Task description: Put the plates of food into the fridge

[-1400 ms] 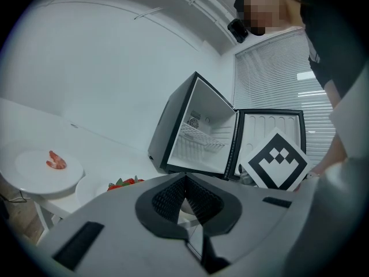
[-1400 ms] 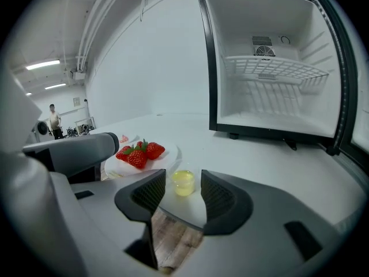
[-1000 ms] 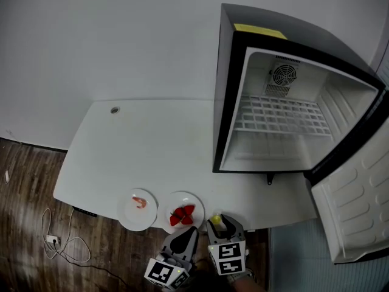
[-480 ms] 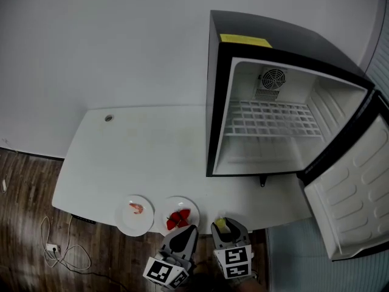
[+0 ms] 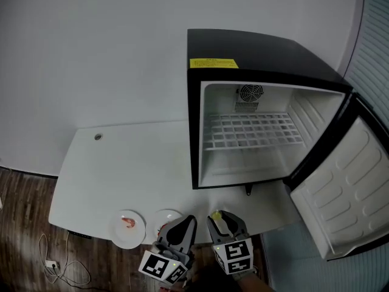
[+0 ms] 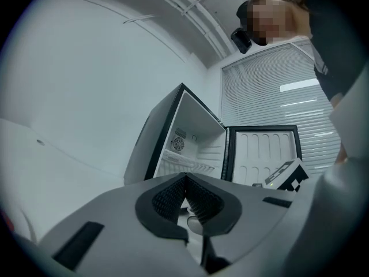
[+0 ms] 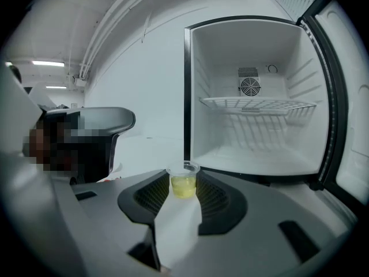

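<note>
Two white plates sit at the table's near edge in the head view: one with a shrimp (image 5: pixel 127 226), one with strawberries (image 5: pixel 163 216), half hidden behind my left gripper (image 5: pixel 187 220). That gripper hangs over the table edge with its jaws (image 6: pixel 185 179) shut and nothing between them. My right gripper (image 5: pixel 220 216) is beside it, shut on a small clear cup of yellow liquid (image 7: pixel 183 181) that stands upright between the pads. The black fridge (image 5: pixel 255 132) stands open on the right, its inside bare, with one wire shelf (image 7: pixel 256 103).
The white table (image 5: pixel 134 163) has a small hole (image 5: pixel 98 137) near its back left. The fridge door (image 5: pixel 337 193) swings out to the right, past the table edge. A cable and plug (image 5: pixel 50 264) lie on the wooden floor at left.
The head view has swung, so the fridge sits further left and lower in frame. Both grippers stay at the bottom; the left one now overlaps the strawberry plate. The cup remains gripped.
</note>
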A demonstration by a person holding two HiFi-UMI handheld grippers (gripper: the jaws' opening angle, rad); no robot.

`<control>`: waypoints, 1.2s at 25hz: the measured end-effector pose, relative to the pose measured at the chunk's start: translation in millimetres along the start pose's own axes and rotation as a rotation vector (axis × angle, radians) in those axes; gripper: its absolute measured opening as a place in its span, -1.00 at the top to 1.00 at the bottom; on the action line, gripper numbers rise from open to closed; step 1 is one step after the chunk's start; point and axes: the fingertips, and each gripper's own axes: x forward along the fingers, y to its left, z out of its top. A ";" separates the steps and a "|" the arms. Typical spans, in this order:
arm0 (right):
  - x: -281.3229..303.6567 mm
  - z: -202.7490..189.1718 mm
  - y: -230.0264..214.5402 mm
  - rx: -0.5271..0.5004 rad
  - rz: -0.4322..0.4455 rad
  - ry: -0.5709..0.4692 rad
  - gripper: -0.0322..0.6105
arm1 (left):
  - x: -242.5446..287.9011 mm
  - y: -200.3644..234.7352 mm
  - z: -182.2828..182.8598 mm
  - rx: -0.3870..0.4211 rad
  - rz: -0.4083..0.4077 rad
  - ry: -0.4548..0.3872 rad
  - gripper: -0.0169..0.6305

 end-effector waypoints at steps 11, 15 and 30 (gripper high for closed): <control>51.7 26.3 -35.1 0.021 -0.004 -0.038 0.43 | 65.2 56.4 26.7 0.082 0.073 -0.051 0.93; 72.4 32.6 -43.7 0.020 -0.007 -0.035 0.43 | 79.9 79.6 24.8 0.082 0.114 -0.045 0.93; 126.8 33.0 -66.0 0.067 -0.112 0.045 0.43 | 102.8 120.9 4.7 0.064 0.176 -0.011 0.93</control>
